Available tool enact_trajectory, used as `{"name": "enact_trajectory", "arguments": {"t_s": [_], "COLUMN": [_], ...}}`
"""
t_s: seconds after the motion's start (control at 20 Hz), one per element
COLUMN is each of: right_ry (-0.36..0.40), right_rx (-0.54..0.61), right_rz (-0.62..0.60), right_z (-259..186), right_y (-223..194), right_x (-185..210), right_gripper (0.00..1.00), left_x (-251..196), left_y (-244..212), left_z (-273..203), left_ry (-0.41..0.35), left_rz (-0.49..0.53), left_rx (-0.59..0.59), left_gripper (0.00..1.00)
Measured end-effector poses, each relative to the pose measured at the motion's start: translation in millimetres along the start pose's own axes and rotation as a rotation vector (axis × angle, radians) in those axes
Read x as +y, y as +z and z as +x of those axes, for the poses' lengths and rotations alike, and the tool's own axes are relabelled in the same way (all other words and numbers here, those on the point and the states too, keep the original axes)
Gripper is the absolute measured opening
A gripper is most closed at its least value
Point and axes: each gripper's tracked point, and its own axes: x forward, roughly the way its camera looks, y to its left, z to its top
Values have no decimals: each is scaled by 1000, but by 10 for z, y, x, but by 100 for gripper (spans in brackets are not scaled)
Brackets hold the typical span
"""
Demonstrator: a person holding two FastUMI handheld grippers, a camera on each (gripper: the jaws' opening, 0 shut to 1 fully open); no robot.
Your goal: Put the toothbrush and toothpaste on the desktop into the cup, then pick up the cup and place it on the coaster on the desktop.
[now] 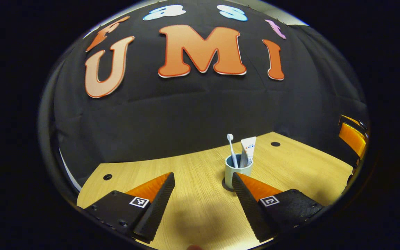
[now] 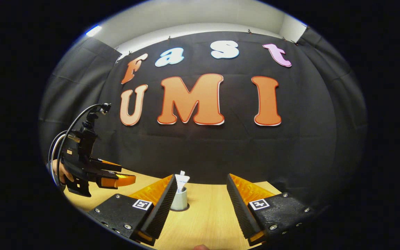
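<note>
Left gripper view: your left gripper [image 1: 203, 178] has its fingers spread wide, grasping nothing. Pale blue-grey cup [image 1: 238, 172] stands right of centre on the wooden worktop [image 1: 193, 208], on a dark coaster [image 1: 226, 186] mostly hidden behind the cup and the right finger. White toothbrush [image 1: 232, 147] and white toothpaste [image 1: 248, 150] stand upright in the cup, lower ends hidden.

Right gripper view: your right gripper [image 2: 201, 189] is likewise released, empty. Cup [image 2: 180, 200] sits lower centre, partly cut off by the left finger; toothpaste [image 2: 181, 181] pokes out, toothbrush hard to make out. Left gripper [image 2: 116, 175] hovers at lower left.
</note>
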Motion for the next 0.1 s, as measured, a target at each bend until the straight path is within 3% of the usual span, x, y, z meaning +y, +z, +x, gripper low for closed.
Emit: {"name": "enact_trajectory", "arguments": {"t_s": [0.1], "right_ry": [27], "right_rx": [-46], "right_rz": [-13], "right_z": [70], "right_y": [142], "right_x": [182], "right_gripper": [86], "left_x": [40], "left_y": [102], "left_z": [-124], "left_ry": [18], "left_rz": [-3], "left_rx": [-57], "left_gripper": [99]}}
